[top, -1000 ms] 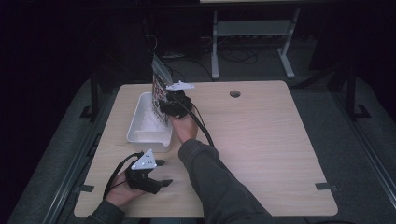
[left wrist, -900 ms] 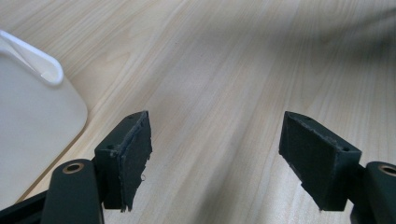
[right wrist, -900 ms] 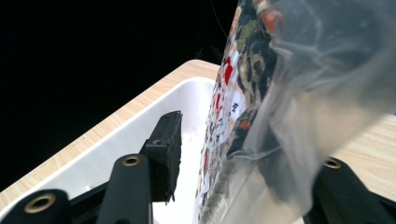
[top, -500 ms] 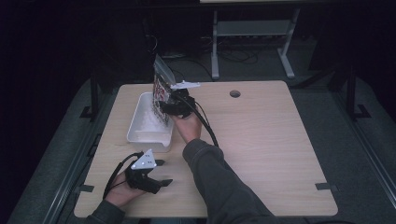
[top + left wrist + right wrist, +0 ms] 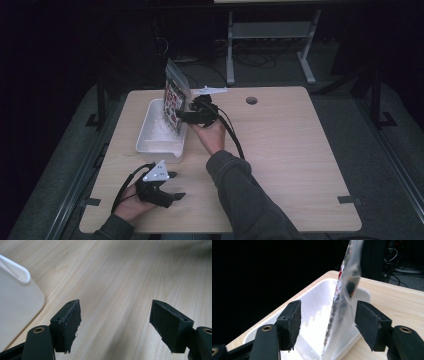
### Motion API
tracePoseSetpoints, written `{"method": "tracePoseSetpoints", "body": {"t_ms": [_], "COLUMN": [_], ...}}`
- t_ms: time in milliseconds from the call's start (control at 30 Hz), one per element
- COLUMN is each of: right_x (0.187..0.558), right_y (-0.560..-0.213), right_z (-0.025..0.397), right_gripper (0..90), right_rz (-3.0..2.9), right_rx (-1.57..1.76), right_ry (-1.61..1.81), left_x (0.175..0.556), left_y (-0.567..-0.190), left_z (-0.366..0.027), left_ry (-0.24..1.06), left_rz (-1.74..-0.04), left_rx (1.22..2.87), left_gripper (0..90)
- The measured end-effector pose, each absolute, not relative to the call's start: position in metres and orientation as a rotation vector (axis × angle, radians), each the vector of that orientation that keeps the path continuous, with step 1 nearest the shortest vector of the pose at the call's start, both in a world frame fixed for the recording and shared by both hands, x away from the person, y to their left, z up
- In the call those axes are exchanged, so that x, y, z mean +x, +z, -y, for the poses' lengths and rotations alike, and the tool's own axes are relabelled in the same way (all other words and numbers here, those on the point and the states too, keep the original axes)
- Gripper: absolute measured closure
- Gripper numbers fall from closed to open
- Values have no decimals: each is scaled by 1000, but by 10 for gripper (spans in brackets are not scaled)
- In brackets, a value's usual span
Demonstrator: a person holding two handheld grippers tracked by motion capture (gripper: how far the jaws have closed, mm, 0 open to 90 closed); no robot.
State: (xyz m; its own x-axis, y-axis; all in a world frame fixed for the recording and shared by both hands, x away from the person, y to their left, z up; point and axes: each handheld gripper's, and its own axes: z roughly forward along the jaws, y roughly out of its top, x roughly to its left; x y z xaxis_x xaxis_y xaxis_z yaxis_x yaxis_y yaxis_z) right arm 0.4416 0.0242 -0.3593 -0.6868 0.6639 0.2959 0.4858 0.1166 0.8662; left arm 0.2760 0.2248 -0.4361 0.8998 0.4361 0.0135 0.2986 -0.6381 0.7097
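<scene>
On the left part of the wooden table (image 5: 280, 150) I see a white tray (image 5: 152, 137), and a clear plastic bag with a printed label (image 5: 174, 102) stands on edge in it, leaning against the tray's right wall. My right hand-held gripper (image 5: 184, 116) is at this bag. In the right gripper view the bag (image 5: 343, 302) rises between the two black jaws, which stand apart on both sides of it; I cannot tell if either pad touches the plastic. My left hand-held gripper (image 5: 174, 185) rests low near the front edge of the table, just in front of the tray, with its jaws wide and nothing between them, only bare wood below.
</scene>
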Motion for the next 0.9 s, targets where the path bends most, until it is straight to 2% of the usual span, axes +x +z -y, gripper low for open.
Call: {"method": "tracePoseSetpoints", "body": {"t_ms": [900], "right_x": [417], "right_y": [-369], "right_z": [39], "right_gripper": [294], "right_rz": [-2294], "right_rx": [1158], "right_ry": [1646], "left_x": [275], "left_y": [-438], "left_z": [-221], "left_ry": [237], "left_rz": [-532], "left_rx": [2313], "left_gripper": [232]}}
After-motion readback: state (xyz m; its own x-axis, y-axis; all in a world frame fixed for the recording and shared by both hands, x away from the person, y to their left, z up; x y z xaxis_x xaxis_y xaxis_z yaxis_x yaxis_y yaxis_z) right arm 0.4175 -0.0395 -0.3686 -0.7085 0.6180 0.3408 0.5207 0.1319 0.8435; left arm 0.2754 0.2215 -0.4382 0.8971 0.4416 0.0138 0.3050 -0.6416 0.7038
